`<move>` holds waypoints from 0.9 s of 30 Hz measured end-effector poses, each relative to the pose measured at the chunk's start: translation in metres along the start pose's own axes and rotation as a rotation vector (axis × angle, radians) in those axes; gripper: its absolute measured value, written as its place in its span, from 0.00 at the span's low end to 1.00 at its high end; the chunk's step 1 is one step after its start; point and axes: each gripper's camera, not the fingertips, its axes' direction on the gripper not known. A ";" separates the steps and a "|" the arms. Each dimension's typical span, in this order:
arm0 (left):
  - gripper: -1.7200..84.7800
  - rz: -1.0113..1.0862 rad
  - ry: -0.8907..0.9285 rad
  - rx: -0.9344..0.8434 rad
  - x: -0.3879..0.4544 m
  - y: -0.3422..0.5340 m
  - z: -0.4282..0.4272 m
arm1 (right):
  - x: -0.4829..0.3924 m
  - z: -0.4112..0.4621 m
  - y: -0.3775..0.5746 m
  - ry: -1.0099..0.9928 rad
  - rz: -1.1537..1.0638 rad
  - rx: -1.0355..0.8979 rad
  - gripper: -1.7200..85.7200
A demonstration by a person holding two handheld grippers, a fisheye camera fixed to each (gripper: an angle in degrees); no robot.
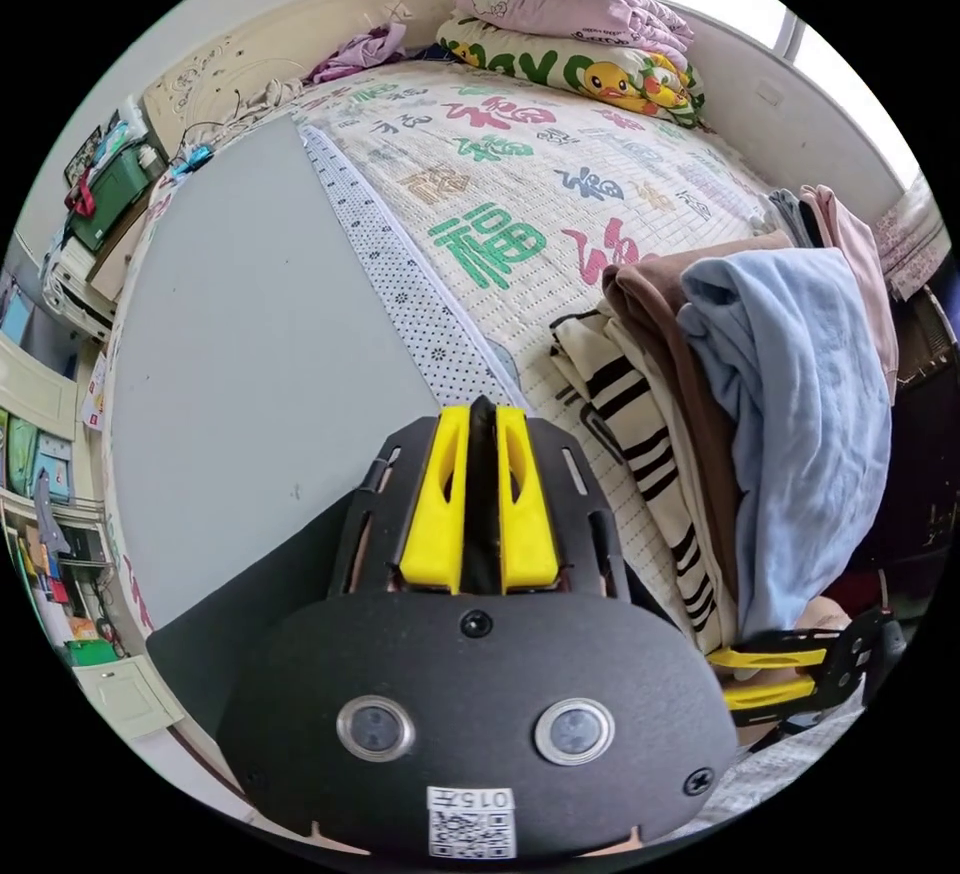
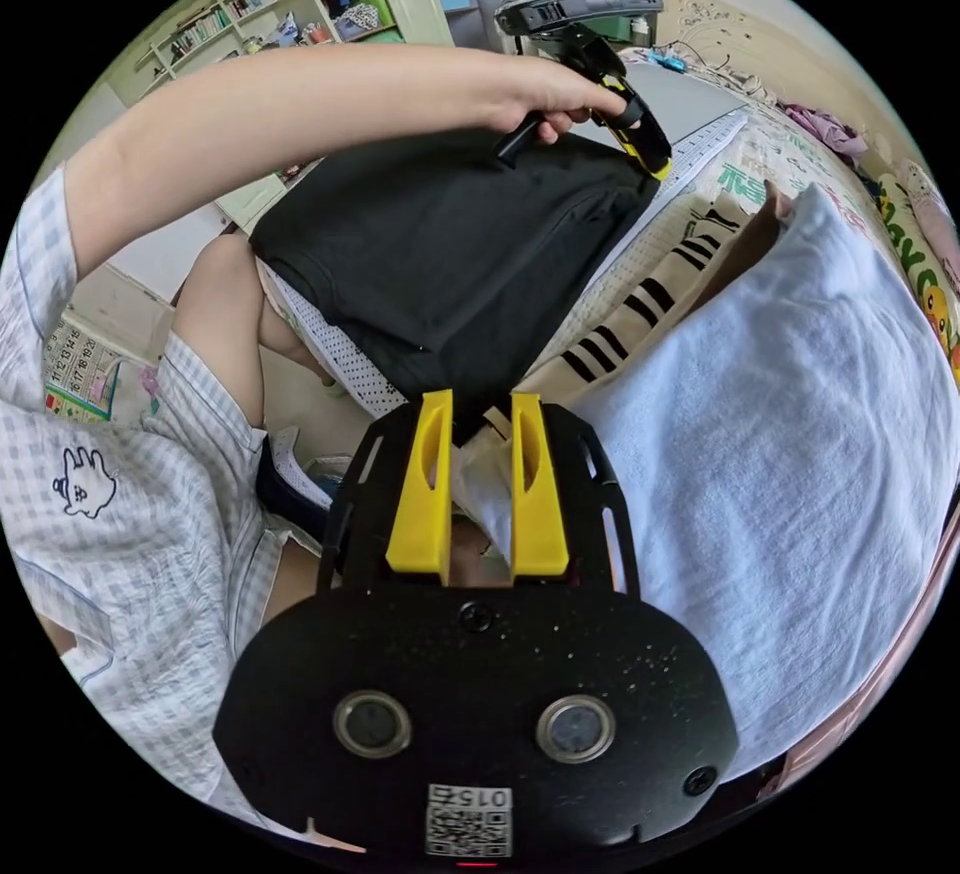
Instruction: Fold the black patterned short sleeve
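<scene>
Left gripper view: left gripper (image 1: 484, 414) apparently clamps one black shirt (image 2: 450, 254); right gripper (image 2: 478, 409) gapes beside one pile (image 2: 800, 414).

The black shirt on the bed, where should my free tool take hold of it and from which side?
Probably the black shirt's near corner by the right tool, coming in low from the bed edge. The left tool pinches the far corner, and the folded edge there lies flat and exposed.

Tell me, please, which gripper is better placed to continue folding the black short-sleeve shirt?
Left, probably. In the right gripper view the left gripper grips the far edge of the black folded short-sleeve shirt; its jaws look pressed together on dark cloth. The right gripper stands open beside the light blue towel-like cloth, holding nothing.
</scene>
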 end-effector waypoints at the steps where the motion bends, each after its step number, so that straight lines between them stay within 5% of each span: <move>1: 0.06 -0.009 0.012 -0.007 -0.002 -0.002 -0.001 | 0.001 0.001 0.000 0.003 -0.002 -0.002 0.12; 19: 0.02 -0.035 0.113 0.084 -0.058 -0.001 -0.080 | 0.104 -0.035 0.078 -0.028 0.066 0.161 0.01; 23: 0.02 -0.058 0.238 0.211 -0.077 -0.005 -0.123 | 0.151 -0.075 0.123 0.146 0.153 0.219 0.01; 27: 0.02 -0.058 0.379 0.333 -0.097 0.003 -0.169 | 0.198 -0.135 0.188 0.021 0.193 0.423 0.01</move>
